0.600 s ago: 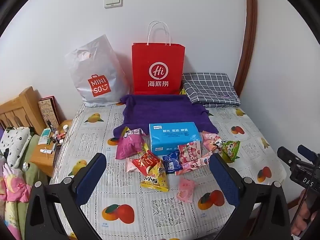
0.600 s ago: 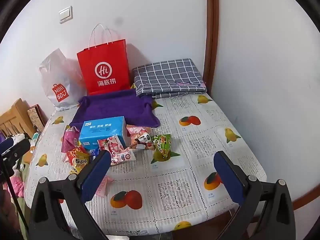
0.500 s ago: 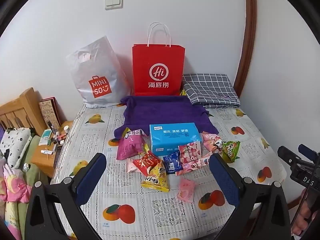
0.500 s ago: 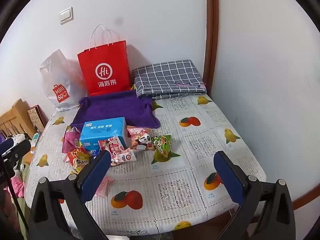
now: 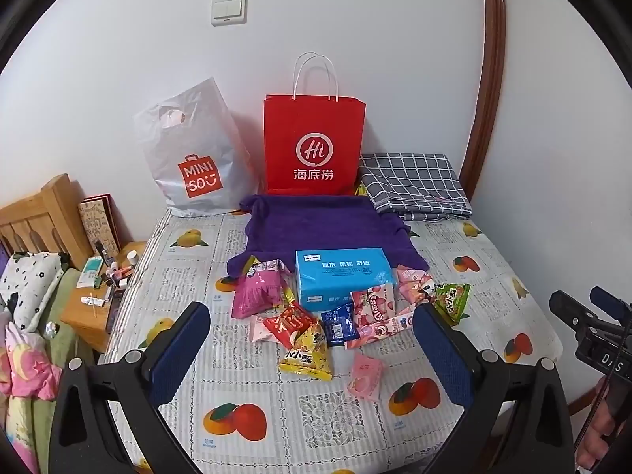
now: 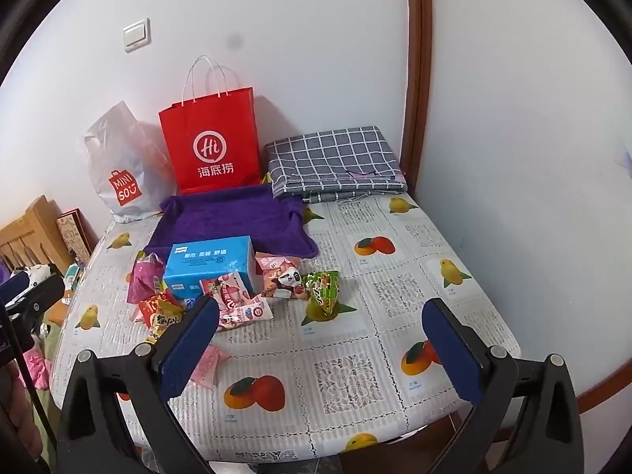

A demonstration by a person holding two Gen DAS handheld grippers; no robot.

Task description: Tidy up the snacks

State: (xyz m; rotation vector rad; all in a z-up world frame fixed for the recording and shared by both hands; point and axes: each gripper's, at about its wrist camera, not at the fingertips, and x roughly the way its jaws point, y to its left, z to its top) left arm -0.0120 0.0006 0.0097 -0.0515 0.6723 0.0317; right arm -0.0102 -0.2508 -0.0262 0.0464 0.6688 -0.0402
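— What's carrying everything you see?
— A worktop [image 5: 252,387] under a fruit-print cloth, filling the lower middle of the frame.
— And at its back?
— You have a MINISO bag [image 5: 193,158], a red paper bag [image 5: 314,146] and folded checked fabric [image 5: 410,187] along the wall, a purple towel [image 5: 324,229] before them.
— At centre?
— A blue tissue pack [image 5: 339,276] with snack packets [image 5: 304,349] heaped just beside it.

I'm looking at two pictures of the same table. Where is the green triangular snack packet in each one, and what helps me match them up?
Left wrist view: the green triangular snack packet lies at the right end of the snack pile, just above the right fingertip.
Right wrist view: the packet sits near the picture's middle, right of the panda packet.
Shared landmark: the blue tissue box, to the packet's left in both.
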